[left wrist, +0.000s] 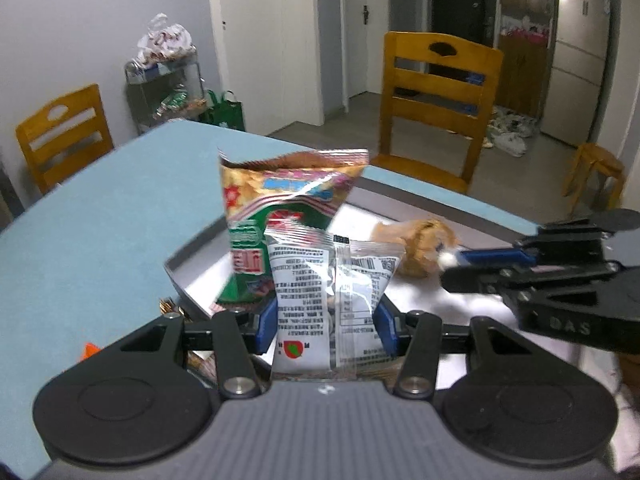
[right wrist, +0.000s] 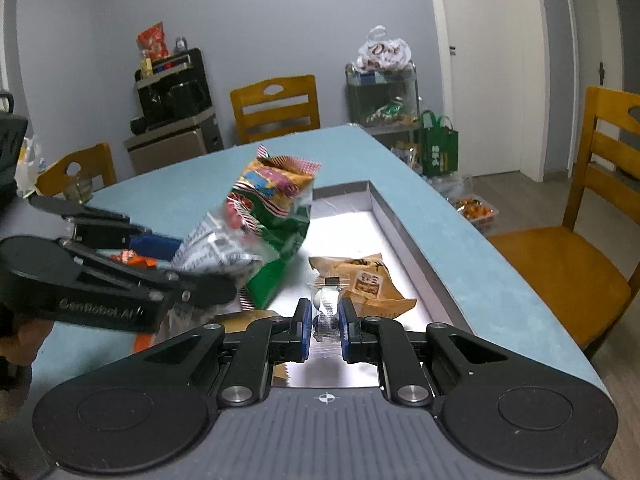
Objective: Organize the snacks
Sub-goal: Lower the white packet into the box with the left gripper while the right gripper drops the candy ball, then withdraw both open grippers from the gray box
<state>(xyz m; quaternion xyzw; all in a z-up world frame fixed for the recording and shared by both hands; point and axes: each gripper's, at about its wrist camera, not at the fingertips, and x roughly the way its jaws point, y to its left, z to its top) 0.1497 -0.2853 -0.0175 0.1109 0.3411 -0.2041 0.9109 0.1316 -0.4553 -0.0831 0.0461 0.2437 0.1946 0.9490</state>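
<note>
My left gripper (left wrist: 327,326) is shut on a white printed snack packet (left wrist: 332,300), held above the silver tray (left wrist: 192,268); it also shows in the right wrist view (right wrist: 216,248). A green and orange snack bag (left wrist: 280,216) hangs behind the packet, and I cannot tell if the gripper holds it too. My right gripper (right wrist: 325,326) is shut on a small clear wrapped sweet (right wrist: 326,304) over the tray (right wrist: 384,216). An orange pastry packet (right wrist: 360,280) lies in the tray beside it.
The tray sits on a blue table (left wrist: 100,220). Orange wrappers (right wrist: 134,258) lie on the table left of the tray. Wooden chairs (left wrist: 436,108) stand around the table. A metal cart (right wrist: 384,96) with bags stands by the wall.
</note>
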